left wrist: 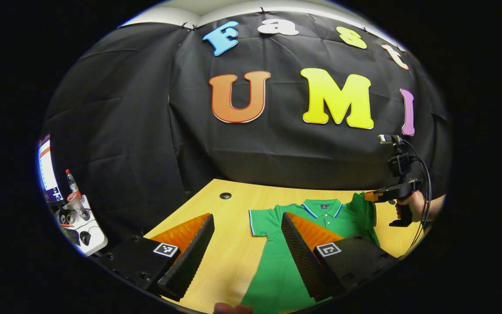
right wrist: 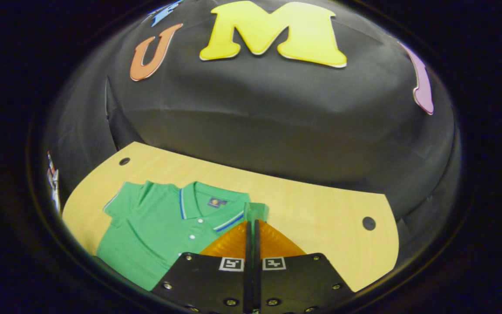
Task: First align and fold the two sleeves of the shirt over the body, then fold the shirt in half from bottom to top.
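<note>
Shirt (right wrist: 155, 226) flat on table (right wrist: 320, 209); right gripper (right wrist: 251, 226) fingers pinch sleeve (right wrist: 256, 211); left gripper (left wrist: 246, 244) fingers wide, empty.

Matt knit-cloth shirt (right wrist: 155, 226) on smooth pale wood-look table (right wrist: 320, 205).

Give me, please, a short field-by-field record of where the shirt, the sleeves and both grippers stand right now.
shirt: green polo shirt lying flat, collar toward the booth wall
table: wooden table
left gripper: left gripper open, above the table and the shirt
right gripper: right gripper shut on the right sleeve, pinching its edge
left sleeve: left sleeve spread out flat, not yet folded
fold stage: first sleeve fold under way; bottom-to-top fold not begun
</note>
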### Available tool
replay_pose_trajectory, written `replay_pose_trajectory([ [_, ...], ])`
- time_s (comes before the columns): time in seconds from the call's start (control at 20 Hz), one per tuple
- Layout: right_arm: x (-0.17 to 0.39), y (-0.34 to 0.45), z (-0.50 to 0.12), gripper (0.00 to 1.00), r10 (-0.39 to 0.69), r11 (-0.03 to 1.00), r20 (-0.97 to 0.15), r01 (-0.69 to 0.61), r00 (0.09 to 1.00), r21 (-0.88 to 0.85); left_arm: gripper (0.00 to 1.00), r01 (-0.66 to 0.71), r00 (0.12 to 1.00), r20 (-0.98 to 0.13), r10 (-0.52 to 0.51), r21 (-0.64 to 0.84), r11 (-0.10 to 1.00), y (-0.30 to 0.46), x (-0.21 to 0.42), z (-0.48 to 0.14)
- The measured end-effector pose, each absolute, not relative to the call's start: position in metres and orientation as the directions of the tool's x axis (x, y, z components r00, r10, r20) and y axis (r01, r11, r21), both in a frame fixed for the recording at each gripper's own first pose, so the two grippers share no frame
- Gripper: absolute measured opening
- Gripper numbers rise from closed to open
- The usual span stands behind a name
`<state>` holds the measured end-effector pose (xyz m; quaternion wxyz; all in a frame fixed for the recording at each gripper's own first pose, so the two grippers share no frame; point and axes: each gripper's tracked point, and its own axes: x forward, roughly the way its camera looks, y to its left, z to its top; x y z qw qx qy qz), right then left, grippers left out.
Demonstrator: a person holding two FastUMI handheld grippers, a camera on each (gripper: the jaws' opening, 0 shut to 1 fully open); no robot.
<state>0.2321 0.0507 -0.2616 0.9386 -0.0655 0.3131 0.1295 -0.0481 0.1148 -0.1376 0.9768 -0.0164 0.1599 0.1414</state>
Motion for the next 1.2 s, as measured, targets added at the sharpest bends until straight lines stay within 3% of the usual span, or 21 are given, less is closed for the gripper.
replay_pose_trajectory([
  [0.3, 0.219, 0.121, -0.246, 0.06, 0.290, 0.946, -0.600, -0.320, 0.746, 0.060, 0.99, -0.282, 0.907, -0.330, 0.261, -0.017, 0.959, 0.145, -0.048, -0.143],
  [0.4, 0.214, 0.121, -0.227, 0.39, 0.292, 0.946, -0.571, -0.320, 0.767, 0.054, 0.99, -0.266, 0.916, -0.319, 0.243, -0.029, 0.964, 0.148, -0.041, -0.142],
  [0.45, 0.210, 0.118, -0.216, 0.42, 0.287, 0.948, -0.557, -0.315, 0.779, 0.049, 0.99, -0.253, 0.921, -0.317, 0.228, -0.038, 0.967, 0.147, -0.036, -0.142],
  [0.6, 0.194, 0.100, -0.183, 0.86, 0.263, 0.957, -0.518, -0.287, 0.814, 0.036, 0.99, -0.188, 0.940, -0.303, 0.158, -0.072, 0.979, 0.139, -0.020, -0.145],
  [0.65, 0.187, 0.094, -0.170, 0.89, 0.253, 0.961, -0.499, -0.275, 0.829, 0.031, 0.99, -0.162, 0.945, -0.301, 0.128, -0.089, 0.983, 0.137, -0.013, -0.147],
  [0.95, 0.129, 0.061, -0.096, 0.89, 0.205, 0.977, -0.379, -0.214, 0.902, 0.021, 0.99, -0.044, 0.952, -0.305, -0.006, -0.159, 0.986, 0.132, 0.028, -0.165],
  [1.2, 0.082, 0.051, -0.064, 0.89, 0.209, 0.976, -0.341, -0.215, 0.916, 0.020, 0.99, 0.016, 0.928, -0.362, -0.091, -0.206, 0.978, 0.134, 0.072, -0.203],
])
